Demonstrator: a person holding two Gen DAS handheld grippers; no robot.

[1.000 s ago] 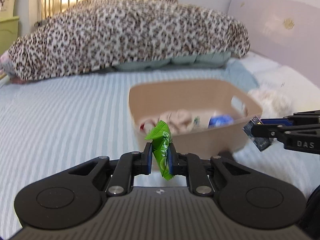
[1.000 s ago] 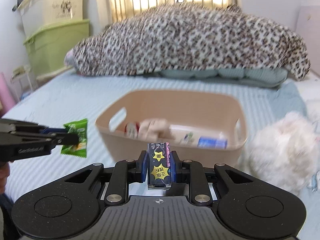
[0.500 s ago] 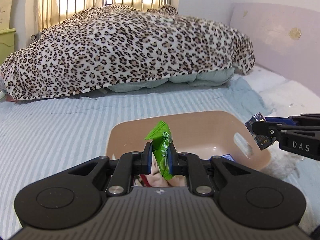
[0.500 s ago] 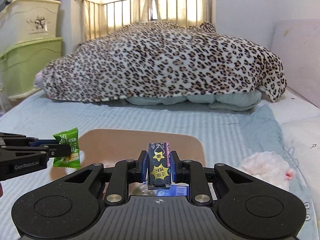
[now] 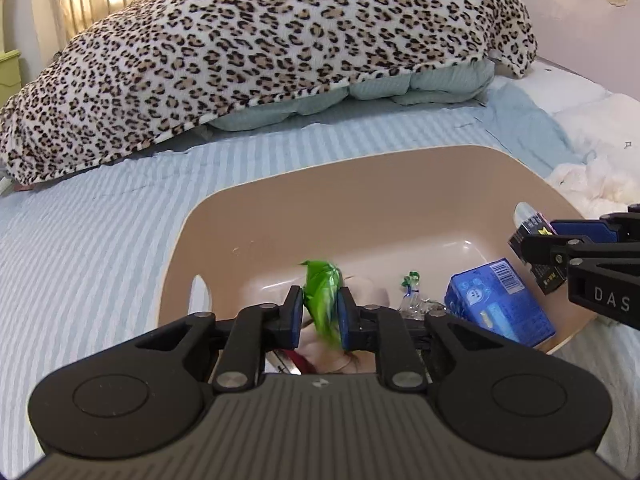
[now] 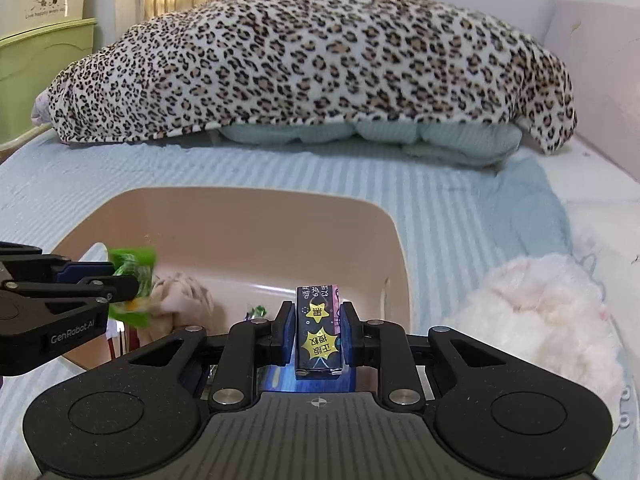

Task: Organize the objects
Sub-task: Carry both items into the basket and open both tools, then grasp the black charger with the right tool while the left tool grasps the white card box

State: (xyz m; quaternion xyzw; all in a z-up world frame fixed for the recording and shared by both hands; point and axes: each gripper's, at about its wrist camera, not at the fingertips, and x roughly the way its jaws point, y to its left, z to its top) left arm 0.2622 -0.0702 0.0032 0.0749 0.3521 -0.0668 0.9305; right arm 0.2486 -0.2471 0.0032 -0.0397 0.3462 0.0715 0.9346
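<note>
Both grippers hang over a beige plastic bin on the bed. A green snack packet stands between the fingers of my left gripper, whose jaws are opening. The packet is blurred, with a gap at the left pad. My right gripper has a black carton with yellow stars between its fingers, and its jaws are opening too, with thin gaps at both pads. In the right wrist view the left gripper and green packet are over the bin's left side.
Inside the bin lie a blue box, a beige cloth and small wrappers. A leopard-print blanket covers the bed's far end. A white fluffy item lies right of the bin. Green storage boxes stand at far left.
Both grippers moved forward and down over the bin, so its inside now shows. Both pairs of jaws have parted slightly, and the green packet has gone blurred and slipped lower.
</note>
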